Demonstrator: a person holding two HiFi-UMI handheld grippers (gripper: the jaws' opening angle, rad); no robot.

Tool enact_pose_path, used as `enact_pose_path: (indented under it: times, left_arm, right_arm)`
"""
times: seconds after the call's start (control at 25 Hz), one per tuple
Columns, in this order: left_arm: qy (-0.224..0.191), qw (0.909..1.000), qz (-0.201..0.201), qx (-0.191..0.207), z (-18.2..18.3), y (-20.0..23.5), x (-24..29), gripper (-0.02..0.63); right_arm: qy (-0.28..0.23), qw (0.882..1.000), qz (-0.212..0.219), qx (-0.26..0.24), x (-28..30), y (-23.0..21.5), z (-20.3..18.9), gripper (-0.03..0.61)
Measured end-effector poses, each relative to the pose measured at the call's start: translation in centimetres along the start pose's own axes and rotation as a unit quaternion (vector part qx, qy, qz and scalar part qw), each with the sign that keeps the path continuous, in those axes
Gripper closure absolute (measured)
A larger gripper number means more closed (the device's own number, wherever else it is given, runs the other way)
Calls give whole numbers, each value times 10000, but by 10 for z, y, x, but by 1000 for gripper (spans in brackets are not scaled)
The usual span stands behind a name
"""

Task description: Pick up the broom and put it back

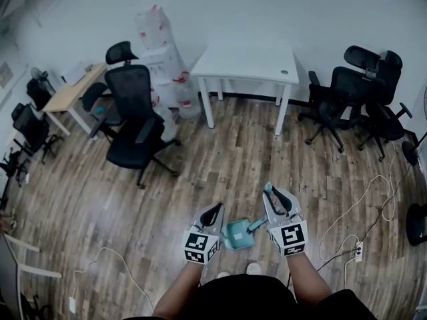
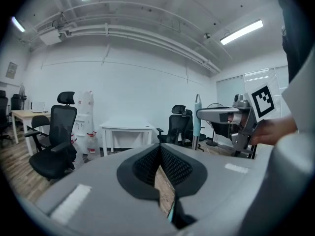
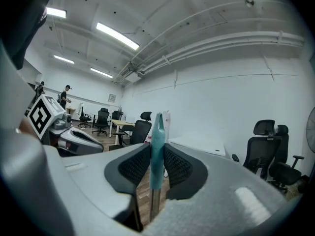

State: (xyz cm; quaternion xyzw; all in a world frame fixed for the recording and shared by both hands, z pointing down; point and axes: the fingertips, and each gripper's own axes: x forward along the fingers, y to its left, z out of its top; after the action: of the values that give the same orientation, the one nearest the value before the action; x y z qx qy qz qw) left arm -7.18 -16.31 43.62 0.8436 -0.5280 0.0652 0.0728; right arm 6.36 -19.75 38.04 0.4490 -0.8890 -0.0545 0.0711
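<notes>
Much of broom (image 3: 157,146) hides behind right gripper (image 1: 279,199).

No legible text, brand or number. Square-pattern marker (image 1: 195,245) on left gripper (image 1: 215,211) cube, another on right gripper (image 1: 275,195) cube: coded patterns only. Red print on white wrapped stack (image 1: 160,45): unreadable.

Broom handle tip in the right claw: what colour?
Broom handle tip is teal; clearest in the right gripper view.
</notes>
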Motion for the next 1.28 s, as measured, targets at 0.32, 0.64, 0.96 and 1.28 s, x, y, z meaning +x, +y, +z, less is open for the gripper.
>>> enact_pose_path:
  times: [0.32,0.64,0.96,1.28]
  left_arm:
    - [124,9999,10,-88,-10,-1,-6,594]
    - [379,9992,-28,-102,-27,-6,-9,594]
    - [648,9978,74,-130,-47,-11,-11,594]
    - [860,9952,111,-448,-71,-16,-17,594]
  right_arm:
    - [347,9992,180,-111,-3,1,-29,488]
    - [606,9975,316,-193,-6,-2,-53,488]
    - [878,9951,423,-181,-9,2,-84,488]
    - [1210,9900,674,-284,-12,16,-125,488]
